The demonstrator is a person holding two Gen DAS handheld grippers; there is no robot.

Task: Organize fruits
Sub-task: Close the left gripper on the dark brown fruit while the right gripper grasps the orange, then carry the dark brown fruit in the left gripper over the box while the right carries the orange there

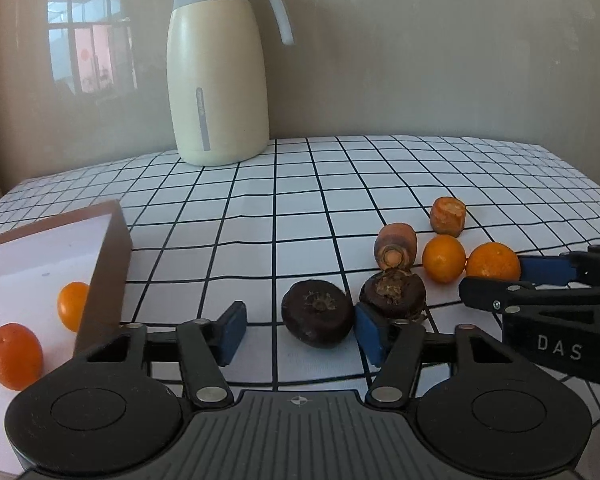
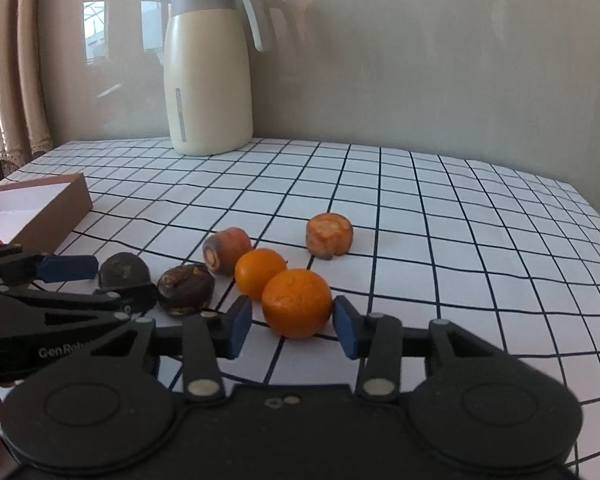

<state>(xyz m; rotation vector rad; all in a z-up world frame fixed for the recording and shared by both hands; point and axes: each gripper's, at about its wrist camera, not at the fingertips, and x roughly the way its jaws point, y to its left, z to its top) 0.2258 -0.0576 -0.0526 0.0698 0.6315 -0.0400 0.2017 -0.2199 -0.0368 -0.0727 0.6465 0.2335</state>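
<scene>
Left gripper (image 1: 300, 330): fingers spread wide — one dark round fruit (image 1: 317, 314) sits between them on the counter (image 1: 300, 208), unpinched.
Second dark fruit (image 1: 393, 294): just beyond the left gripper's right finger.
Right gripper (image 2: 292, 326): fingers apart, flanking the big orange (image 2: 297, 303) — right pad at its skin, a sliver of gap on the left.
Smaller orange (image 2: 260, 272): just behind it, touching.
Carrot pieces: one (image 2: 228, 250) beside the oranges, one (image 2: 329, 235) farther back.
Box (image 1: 48, 280): at left, two oranges inside.
Jug (image 1: 218, 68): upright by the wall.
</scene>
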